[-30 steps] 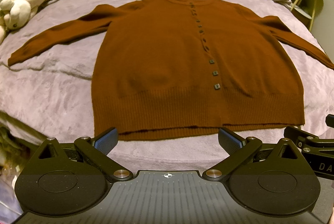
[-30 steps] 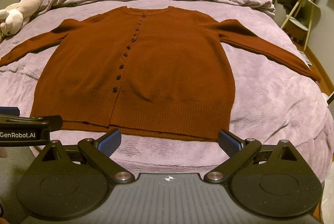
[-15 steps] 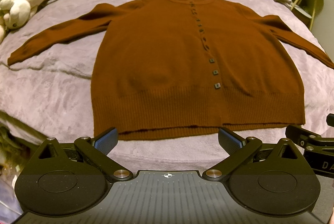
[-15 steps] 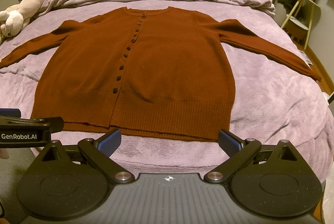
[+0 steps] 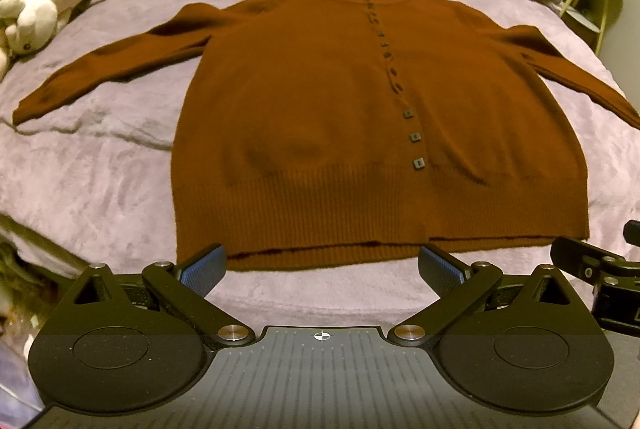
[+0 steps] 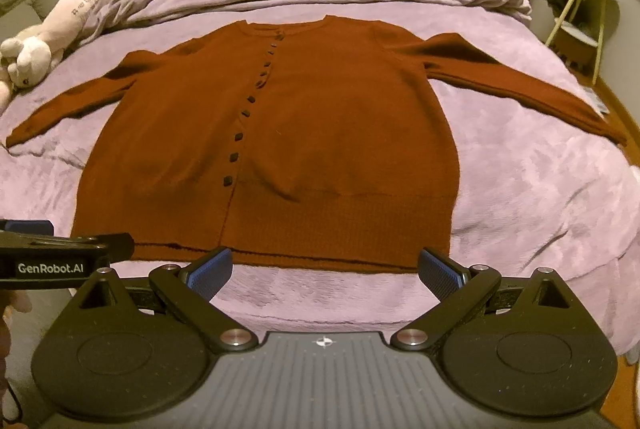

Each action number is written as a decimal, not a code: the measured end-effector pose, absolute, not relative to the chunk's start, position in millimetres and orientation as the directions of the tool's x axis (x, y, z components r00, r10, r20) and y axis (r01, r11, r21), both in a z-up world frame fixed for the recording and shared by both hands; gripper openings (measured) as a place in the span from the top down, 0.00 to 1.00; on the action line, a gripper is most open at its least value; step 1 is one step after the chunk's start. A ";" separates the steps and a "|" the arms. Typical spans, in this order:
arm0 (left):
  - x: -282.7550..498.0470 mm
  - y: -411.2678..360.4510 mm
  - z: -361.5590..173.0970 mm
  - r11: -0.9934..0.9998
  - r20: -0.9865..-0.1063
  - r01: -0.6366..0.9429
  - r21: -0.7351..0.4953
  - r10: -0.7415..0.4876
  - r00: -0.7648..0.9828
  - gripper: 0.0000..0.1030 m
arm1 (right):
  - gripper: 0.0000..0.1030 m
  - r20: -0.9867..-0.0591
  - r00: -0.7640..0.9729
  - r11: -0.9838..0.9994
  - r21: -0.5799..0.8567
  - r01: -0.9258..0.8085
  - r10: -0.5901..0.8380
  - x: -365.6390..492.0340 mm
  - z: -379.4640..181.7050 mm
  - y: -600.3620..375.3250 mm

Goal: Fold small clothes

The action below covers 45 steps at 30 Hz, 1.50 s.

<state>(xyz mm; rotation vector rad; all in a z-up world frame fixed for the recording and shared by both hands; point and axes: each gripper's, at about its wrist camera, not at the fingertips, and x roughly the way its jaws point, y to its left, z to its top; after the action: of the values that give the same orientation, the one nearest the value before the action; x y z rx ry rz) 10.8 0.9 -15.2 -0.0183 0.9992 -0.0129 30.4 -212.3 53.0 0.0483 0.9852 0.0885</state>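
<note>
Buttoned up, the rust-brown cardigan (image 5: pixel 320 117) lies flat, sleeves spread, before both wide-spread, empty grippers (image 5: pixel 320 265) (image 6: pixel 326 265).

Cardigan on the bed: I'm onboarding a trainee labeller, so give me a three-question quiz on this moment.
1. True or false: the cardigan is already folded.
2. Its buttons are: A) done up B) undone C) missing.
3. Fill in: both the left hand-held gripper and the right hand-held gripper are ____, just short of the hem.

Key: 1 false, it lies flat with its sleeves spread; 2 A; 3 open.
</note>
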 end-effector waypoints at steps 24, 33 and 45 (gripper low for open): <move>103.3 -9.8 -45.6 0.999 -0.830 -0.021 0.040 0.045 0.557 0.00 | 0.04 -0.825 0.559 0.902 0.303 0.306 0.088 95.4 -39.5 -352.6; 140.3 -23.5 -79.4 0.998 -0.840 -0.007 0.062 0.056 0.540 0.00 | 0.04 -0.809 0.563 0.939 0.306 0.157 0.169 86.0 -49.4 -362.9; 134.9 -9.8 -86.9 0.999 -0.810 0.035 -0.023 -0.039 0.585 0.00 | 0.57 -0.674 0.729 0.450 0.618 0.644 -0.118 158.5 -59.1 -611.2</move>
<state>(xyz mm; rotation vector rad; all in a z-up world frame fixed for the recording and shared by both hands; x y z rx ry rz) 134.9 -9.8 -86.9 -0.0047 0.9453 -0.0432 158.5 -611.2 -59.1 1.0019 0.6027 -0.5078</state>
